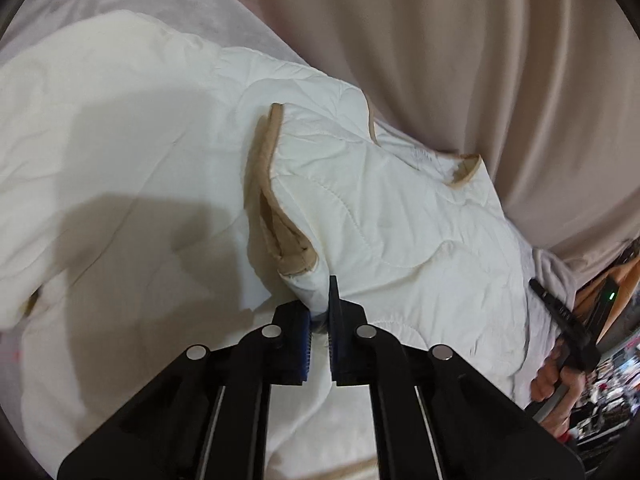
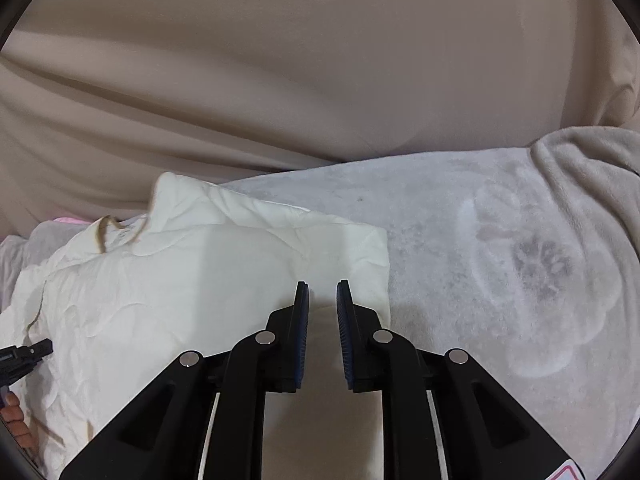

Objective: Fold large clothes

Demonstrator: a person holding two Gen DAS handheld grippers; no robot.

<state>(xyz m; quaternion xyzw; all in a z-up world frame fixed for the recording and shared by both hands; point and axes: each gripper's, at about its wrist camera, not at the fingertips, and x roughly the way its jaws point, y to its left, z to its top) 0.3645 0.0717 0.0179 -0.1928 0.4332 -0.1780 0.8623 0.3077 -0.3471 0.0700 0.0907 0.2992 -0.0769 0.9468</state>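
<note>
Your left gripper [image 1: 320, 312] is clamped on the white quilted jacket [image 1: 380, 208] near its tan-lined armhole, giving you a fold anchor; right gripper [image 2: 323, 300] jaws slightly apart over the jacket's far edge, gripping nothing visible; jacket lies on grey blanket [image 2: 500, 248]

Left black two-finger gripper [image 1: 320, 316]: points forward and down, jaws drawn together, blue ribbed pads [image 1: 307, 334] pinching a bunched fold of cloth at the tips. Behind the tips a narrow slit shows between the pads.

Right black two-finger gripper [image 2: 322, 300]: also angled downward, jaws standing a little apart with a clear gap between the blue pads [image 2: 344, 320]; nothing pressed between them.

A bare hand [image 1: 560, 376] grips the right tool's handle, seen at the edge of the left wrist view. Fingers [image 2: 16, 420] of the other hand show at the lower left edge of the right wrist view.
</note>
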